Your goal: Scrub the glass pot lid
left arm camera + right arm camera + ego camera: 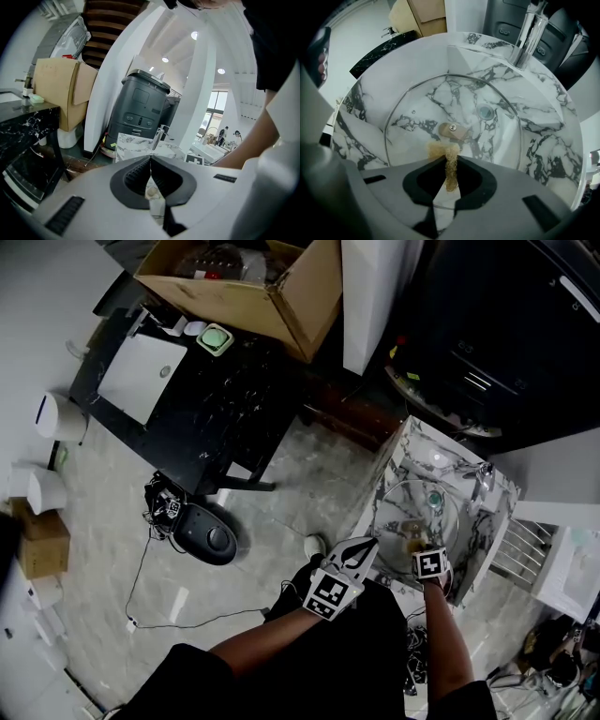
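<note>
The glass pot lid [454, 101] is lying flat down in the marble sink [389, 89], with its brownish knob [452, 131] pretty much dead centre. It sits over the drain [486, 111], which you can see straight through the glass. The faucet [528, 33] is on the far side of the basin, toward the right.

The right gripper [449, 161] is clamped on a tan mesh scrubber [440, 150]. The scrubber is squashed between the jaws and its free end sticks out just near of the knob. It looks like it's right on the glass, though I can't swear it's actually touching.

In the head view the right gripper [419, 549] is over the near edge of the lid [412, 507]. The left gripper [359, 551] is off to the left, outside the sink and not on the lid at all. In its own view the left gripper [151, 161] has its jaws pressed together, with nothing I can make out between them.

Farther off to the left there's a black marble table [216, 399] with a cardboard box [253, 292] on it.
</note>
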`<act>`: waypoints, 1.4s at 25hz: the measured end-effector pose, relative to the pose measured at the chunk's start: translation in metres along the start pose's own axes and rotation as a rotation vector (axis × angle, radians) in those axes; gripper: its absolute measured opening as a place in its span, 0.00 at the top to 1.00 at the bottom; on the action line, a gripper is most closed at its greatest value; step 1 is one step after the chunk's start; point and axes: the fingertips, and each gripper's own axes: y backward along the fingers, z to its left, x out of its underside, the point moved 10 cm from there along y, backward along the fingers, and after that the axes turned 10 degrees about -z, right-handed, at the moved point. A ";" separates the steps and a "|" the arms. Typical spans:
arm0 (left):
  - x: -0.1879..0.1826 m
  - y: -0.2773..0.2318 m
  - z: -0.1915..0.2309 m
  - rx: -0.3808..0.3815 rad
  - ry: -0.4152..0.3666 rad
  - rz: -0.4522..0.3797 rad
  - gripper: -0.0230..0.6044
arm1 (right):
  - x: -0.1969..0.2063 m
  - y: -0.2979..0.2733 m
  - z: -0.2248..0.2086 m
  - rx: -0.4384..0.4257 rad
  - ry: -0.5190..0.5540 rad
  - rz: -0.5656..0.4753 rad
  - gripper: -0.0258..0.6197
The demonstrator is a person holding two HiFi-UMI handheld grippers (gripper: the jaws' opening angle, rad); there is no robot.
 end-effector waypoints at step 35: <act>-0.018 -0.007 0.029 0.023 -0.111 0.014 0.94 | -0.037 -0.022 0.060 -0.233 0.068 0.005 0.86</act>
